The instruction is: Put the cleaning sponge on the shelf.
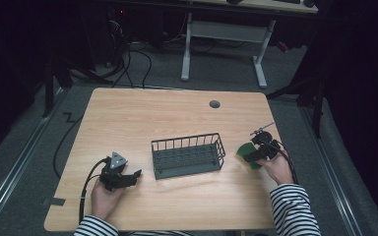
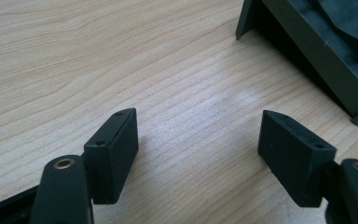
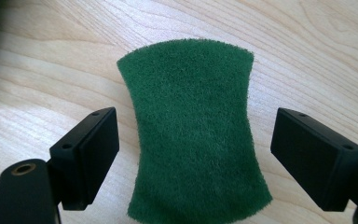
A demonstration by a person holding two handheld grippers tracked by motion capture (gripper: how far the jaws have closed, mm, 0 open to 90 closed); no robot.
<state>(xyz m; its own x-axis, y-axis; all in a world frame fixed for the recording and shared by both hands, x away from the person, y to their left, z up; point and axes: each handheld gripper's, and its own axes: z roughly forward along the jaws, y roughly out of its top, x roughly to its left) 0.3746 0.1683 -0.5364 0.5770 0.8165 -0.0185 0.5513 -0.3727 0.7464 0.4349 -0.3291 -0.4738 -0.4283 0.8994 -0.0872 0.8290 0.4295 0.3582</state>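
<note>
Beside wire basket point(image 1: 187, 156), green sponge point(image 3: 194, 135) between open jaws

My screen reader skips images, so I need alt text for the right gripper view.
A green scouring pad lies flat on a light wooden table, between the two open black jaws of the right gripper, which rise from the bottom and do not touch it.
</note>
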